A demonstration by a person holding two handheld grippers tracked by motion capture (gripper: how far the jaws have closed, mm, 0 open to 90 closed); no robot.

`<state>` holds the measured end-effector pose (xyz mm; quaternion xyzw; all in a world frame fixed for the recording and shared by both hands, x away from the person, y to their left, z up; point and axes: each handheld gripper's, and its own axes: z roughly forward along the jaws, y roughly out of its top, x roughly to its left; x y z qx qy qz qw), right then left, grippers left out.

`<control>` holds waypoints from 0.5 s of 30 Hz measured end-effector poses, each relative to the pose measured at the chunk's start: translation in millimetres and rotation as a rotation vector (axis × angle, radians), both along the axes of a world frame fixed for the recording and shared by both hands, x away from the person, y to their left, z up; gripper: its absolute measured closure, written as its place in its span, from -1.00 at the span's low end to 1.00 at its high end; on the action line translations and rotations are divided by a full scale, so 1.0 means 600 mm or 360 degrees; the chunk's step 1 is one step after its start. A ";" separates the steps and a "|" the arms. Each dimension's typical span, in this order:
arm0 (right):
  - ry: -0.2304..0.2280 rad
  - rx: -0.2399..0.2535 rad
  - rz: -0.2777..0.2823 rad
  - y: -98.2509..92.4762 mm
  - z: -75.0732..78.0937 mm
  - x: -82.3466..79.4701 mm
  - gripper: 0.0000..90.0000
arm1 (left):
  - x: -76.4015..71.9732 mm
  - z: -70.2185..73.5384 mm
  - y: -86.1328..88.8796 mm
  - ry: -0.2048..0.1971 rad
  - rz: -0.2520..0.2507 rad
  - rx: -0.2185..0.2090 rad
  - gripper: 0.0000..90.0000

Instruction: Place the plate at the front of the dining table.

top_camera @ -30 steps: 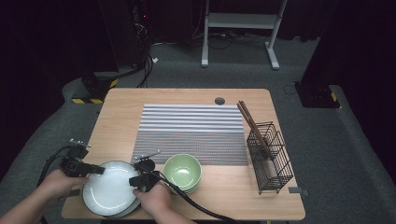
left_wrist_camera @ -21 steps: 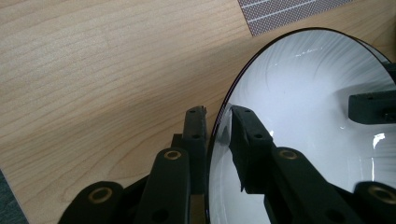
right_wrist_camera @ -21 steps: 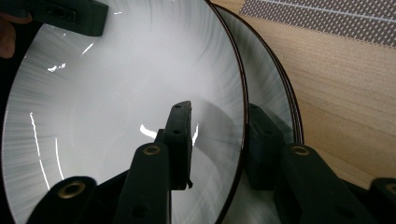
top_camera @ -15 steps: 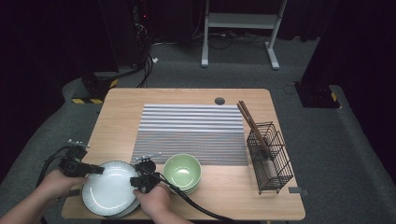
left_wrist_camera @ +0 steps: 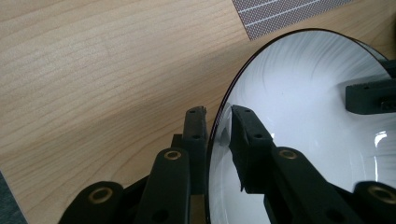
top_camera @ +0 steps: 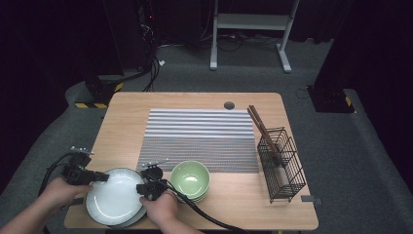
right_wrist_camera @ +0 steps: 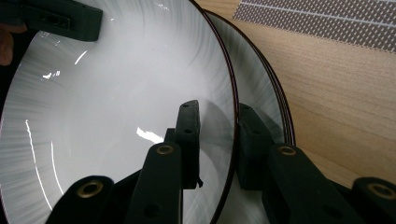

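High view: top white plate [top_camera: 113,199] glazed, slick, brittle, stiff | left claw [left_wrist_camera: 218,122] clamps one rim | right claw [right_wrist_camera: 215,119], just closing, straddles opposite rim | lift level from stack.

- Two black hand-held grippers: left gripper [top_camera: 100,176], right gripper [top_camera: 140,189].
- Matte black fingers [left_wrist_camera: 247,135], flat and blocky, with small holes.
- Brass-coloured rivets at linkage pivots.
- Thick black cable trailing from each.
- Small grey plate on top.
- Bare forearms, no sleeves visible.
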<state>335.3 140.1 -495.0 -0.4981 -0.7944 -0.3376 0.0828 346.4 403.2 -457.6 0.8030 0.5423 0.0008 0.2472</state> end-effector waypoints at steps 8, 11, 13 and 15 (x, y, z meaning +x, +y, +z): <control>0.0005 -0.0003 -0.0018 0.001 0.001 -0.001 0.65 | 0.001 0.002 -0.010 -0.0024 -0.0041 0.0066 0.62; 0.0004 -0.0001 -0.0012 0.000 0.001 0.000 0.65 | 0.004 0.002 -0.004 0.0012 -0.0008 0.0017 0.67; 0.0001 0.0000 -0.0016 0.000 0.000 0.000 0.65 | 0.005 0.002 -0.003 0.0022 0.0002 0.0013 0.68; 0.0007 0.0001 -0.0018 0.000 0.001 0.000 0.65 | 0.006 0.002 -0.004 0.0025 0.0006 0.0019 0.68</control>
